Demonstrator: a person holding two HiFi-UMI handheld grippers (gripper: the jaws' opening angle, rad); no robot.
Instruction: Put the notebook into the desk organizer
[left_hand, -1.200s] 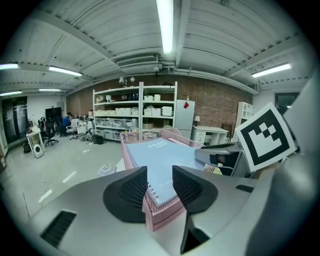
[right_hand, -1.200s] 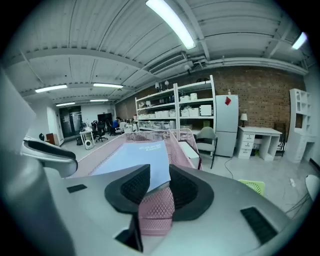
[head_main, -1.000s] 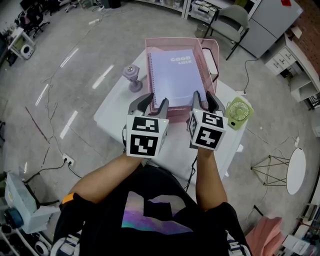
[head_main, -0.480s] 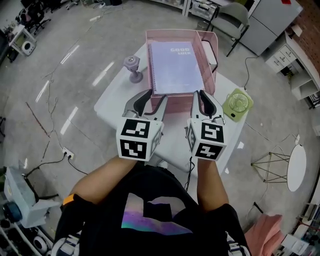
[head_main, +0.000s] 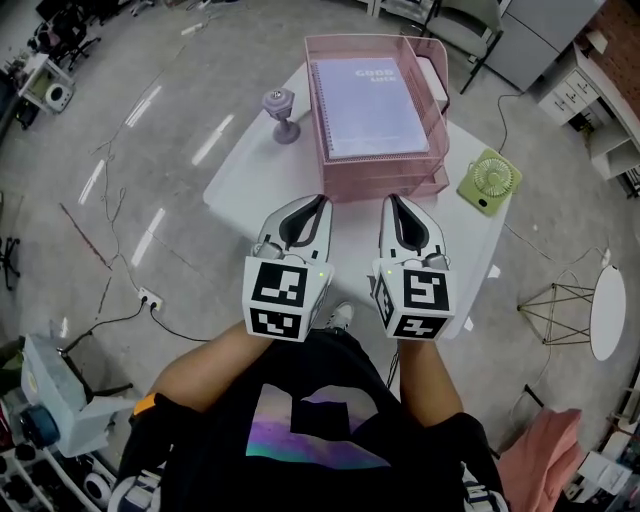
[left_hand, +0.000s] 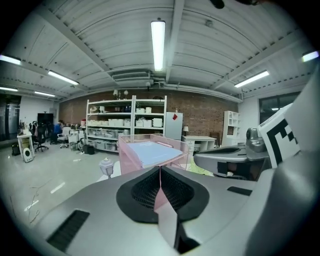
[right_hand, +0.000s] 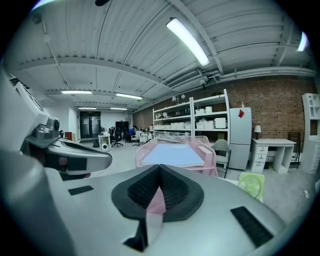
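A lavender spiral notebook (head_main: 368, 95) lies flat in the top tray of the pink wire desk organizer (head_main: 385, 183) at the far side of the white table (head_main: 255, 175). My left gripper (head_main: 319, 204) and right gripper (head_main: 392, 202) hover side by side near the table's front edge, short of the organizer and not touching it. Both are shut with nothing between their jaws. From the left gripper view, the shut left gripper (left_hand: 160, 168) faces the notebook (left_hand: 152, 152) and organizer (left_hand: 128, 159). Ahead of the right gripper (right_hand: 160, 167) in its own view, the notebook (right_hand: 175, 155) rests in the organizer (right_hand: 210, 161).
A small purple stand-like object (head_main: 282, 112) stands left of the organizer, and a green desk fan (head_main: 488, 182) lies at its right. A chair and cabinets stand beyond the table. Cables run over the floor at the left.
Both grippers have pulled back from the organizer's front toward the person and their jaws have gone from open to shut. The notebook stays in the top tray.
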